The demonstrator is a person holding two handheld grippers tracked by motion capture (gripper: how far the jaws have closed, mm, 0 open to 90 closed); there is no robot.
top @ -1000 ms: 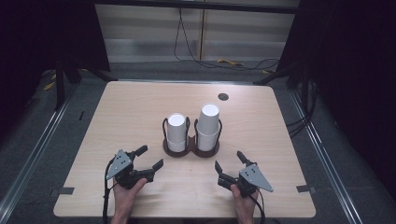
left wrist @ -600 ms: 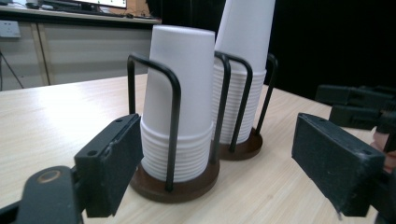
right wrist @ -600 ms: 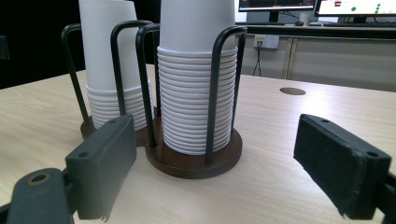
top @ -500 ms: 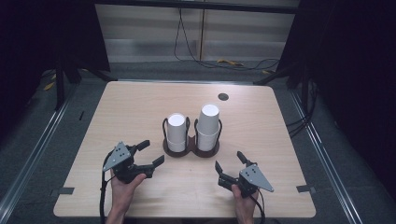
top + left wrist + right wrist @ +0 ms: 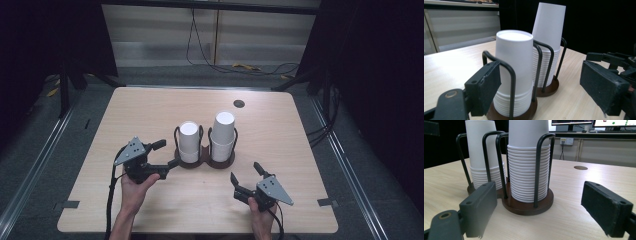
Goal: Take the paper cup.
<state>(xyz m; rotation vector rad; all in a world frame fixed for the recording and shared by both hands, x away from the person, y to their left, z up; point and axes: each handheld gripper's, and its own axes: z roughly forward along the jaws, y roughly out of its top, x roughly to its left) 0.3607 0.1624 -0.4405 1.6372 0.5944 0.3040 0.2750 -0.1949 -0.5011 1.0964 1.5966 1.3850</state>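
Now left gripper [image 5: 167,155] beside cup stack [image 5: 189,142], table edge [image 5: 200,231] near

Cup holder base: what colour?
Dark brown, a round base under black wire uprights. Clearest in the right gripper view.

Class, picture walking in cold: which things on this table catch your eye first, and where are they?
Two stacks of upside-down white paper cups stand mid-table in a dark twin wire-hooped holder. The open left black two-jaw gripper hovers beside the shorter stack; the open right one waits nearer the front edge.
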